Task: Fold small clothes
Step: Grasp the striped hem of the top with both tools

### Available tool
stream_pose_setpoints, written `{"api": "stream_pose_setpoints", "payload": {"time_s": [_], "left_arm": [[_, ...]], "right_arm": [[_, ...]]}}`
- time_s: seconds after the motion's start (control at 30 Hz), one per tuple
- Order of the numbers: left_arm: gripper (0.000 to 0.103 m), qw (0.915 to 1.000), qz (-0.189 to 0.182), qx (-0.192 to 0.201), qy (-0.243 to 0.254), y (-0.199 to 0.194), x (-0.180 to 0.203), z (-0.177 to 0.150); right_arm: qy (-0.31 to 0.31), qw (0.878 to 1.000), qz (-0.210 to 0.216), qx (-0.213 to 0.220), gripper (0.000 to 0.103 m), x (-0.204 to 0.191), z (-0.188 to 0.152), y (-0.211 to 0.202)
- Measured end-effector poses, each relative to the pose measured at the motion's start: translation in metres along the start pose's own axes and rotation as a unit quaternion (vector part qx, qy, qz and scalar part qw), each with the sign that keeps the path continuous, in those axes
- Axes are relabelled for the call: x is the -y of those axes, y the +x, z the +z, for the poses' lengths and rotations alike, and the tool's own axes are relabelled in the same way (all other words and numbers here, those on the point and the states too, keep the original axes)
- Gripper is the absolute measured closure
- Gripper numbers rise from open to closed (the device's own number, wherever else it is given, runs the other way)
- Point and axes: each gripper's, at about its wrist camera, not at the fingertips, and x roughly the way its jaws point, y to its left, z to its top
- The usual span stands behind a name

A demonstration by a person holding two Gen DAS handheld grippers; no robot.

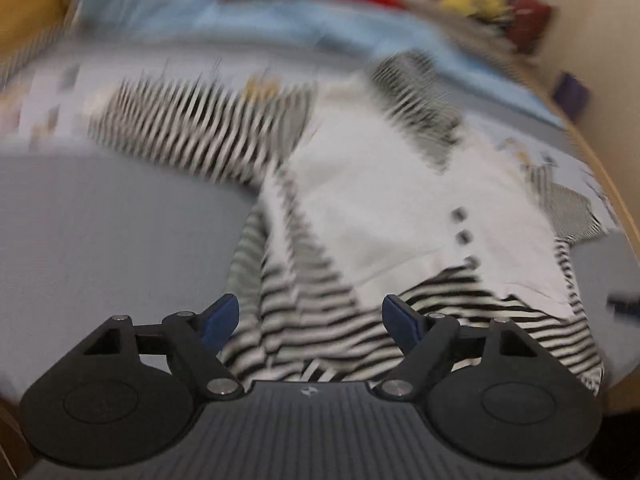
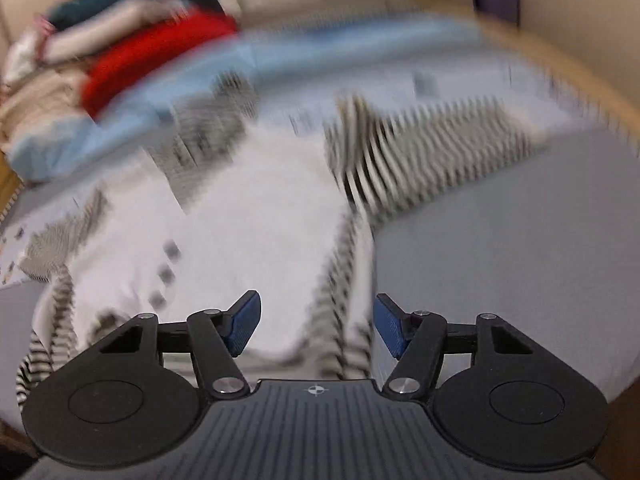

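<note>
- Left wrist view: we see the left claw (image 1: 311,320) with its blue pads (image 1: 220,322) set wide apart, pressing on nothing; striped cloth lies below the gap between them.
- Beneath it lies the small garment (image 1: 380,208), white in the body with black-and-white striped sleeves and hem and three dark buttons (image 1: 464,236), spread on the grey bed sheet (image 1: 100,232).
- One striped sleeve (image 1: 192,128) reaches out to the left of the white body.
- Right wrist view: we see the right claw (image 2: 318,326), also wide, nothing gripped; the garment's striped edge (image 2: 344,288) runs down between its pads.
- Behind the garment we note a light blue cloth (image 2: 280,60) and a red cloth (image 2: 152,56) in a pile of clothes.
- Both views are blurred, so finer detail cannot be told.
</note>
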Motion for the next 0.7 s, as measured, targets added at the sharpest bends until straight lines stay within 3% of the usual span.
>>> {"api": "stream_pose_setpoints", "payload": {"time_s": [0.13,0.3,0.37,0.4,0.43,0.47,0.5,0.6,0.7], "left_arm": [[0.019,0.9943,0.019,-0.086,-0.060,0.037,-0.023,0.001],[0.019,0.9833,0.029,-0.157,-0.087,0.063,-0.038,-0.006],[0.023,0.9804,0.029,-0.177,-0.083,0.068,-0.037,-0.011],[0.039,0.9793,0.025,-0.184,-0.081,0.070,-0.037,-0.013],[0.061,0.9785,0.019,-0.189,-0.080,0.072,-0.035,-0.015],[0.070,0.9783,0.012,-0.191,-0.079,0.072,-0.034,-0.016],[0.086,0.9781,0.003,-0.193,-0.077,0.072,-0.032,-0.017],[0.094,0.9813,-0.032,-0.184,-0.049,0.066,-0.013,-0.018],[0.095,0.9806,-0.104,-0.165,-0.025,0.052,0.005,-0.017]], "right_arm": [[0.022,0.994,-0.011,-0.107,0.038,0.014,-0.008,0.047],[-0.004,0.986,-0.003,-0.166,0.039,0.004,-0.015,0.076],[-0.019,0.982,-0.016,-0.185,0.046,0.001,-0.021,0.082],[-0.030,0.983,-0.013,-0.179,0.053,-0.002,-0.022,0.080],[-0.034,0.984,0.001,-0.176,0.075,-0.004,-0.023,0.078],[-0.030,0.984,0.019,-0.176,0.090,-0.005,-0.023,0.076],[-0.025,0.984,0.026,-0.172,0.094,-0.005,-0.023,0.074],[-0.009,0.988,0.037,-0.149,0.097,0.003,-0.015,0.065],[0.002,0.995,0.031,-0.097,0.098,0.017,-0.003,0.046]]}}
